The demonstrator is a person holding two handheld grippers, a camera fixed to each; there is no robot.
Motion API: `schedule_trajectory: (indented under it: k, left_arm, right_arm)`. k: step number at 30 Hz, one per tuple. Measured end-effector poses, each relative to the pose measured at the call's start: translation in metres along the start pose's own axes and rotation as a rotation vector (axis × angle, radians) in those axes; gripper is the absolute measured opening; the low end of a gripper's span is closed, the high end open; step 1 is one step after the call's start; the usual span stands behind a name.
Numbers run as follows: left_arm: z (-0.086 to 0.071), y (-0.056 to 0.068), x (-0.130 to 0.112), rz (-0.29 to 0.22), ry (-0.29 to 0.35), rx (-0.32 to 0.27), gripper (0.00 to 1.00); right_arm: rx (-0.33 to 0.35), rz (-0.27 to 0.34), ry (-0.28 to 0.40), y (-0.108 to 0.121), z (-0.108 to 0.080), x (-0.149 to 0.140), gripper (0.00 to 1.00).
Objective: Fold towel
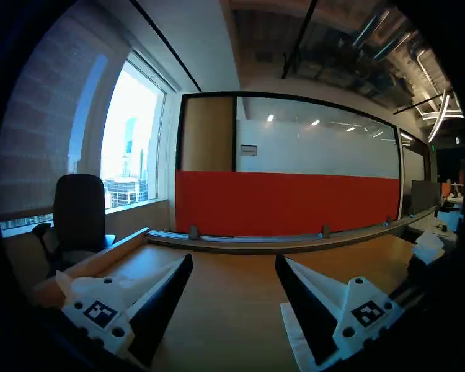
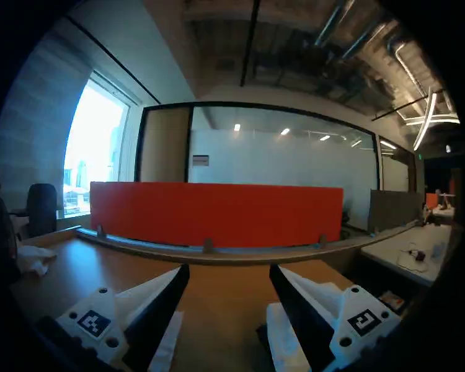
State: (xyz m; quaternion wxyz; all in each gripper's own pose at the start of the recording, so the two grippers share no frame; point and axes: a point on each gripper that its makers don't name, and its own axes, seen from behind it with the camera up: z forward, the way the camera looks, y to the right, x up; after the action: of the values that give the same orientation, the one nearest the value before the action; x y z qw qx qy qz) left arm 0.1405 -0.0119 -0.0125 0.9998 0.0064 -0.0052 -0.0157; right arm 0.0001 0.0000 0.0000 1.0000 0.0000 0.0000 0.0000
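Note:
In the left gripper view my left gripper (image 1: 232,265) is open low over a wooden desk (image 1: 232,297), with nothing between its fingers. A white strip of towel (image 1: 292,332) lies on the desk beside its right finger. My right gripper (image 2: 229,273) in the right gripper view is also open, just above the same kind of desk top (image 2: 226,310). White towel cloth (image 2: 281,341) lies under its right finger, and another white edge (image 2: 169,344) shows by its left finger. Neither pair of fingers presses on the cloth.
A red divider panel (image 1: 282,201) stands along the desk's far edge, with a glass wall behind it. A black office chair (image 1: 79,214) sits left by the window. A crumpled white cloth (image 2: 33,257) lies at the desk's left end. Another desk (image 2: 412,248) stands to the right.

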Motion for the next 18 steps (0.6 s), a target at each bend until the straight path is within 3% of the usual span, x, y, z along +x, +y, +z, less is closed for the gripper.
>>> schedule_trajectory:
  k: [9, 18]
  left_arm:
    - [-0.011, -0.006, 0.057, 0.025, -0.029, -0.005, 0.99]
    - [-0.014, -0.004, 0.078, 0.04, -0.063, -0.02, 0.99]
  right_arm:
    - [-0.002, 0.001, -0.001, -0.002, -0.006, 0.046, 1.0]
    - [-0.001, 0.001, -0.002, -0.007, -0.007, 0.076, 1.0]
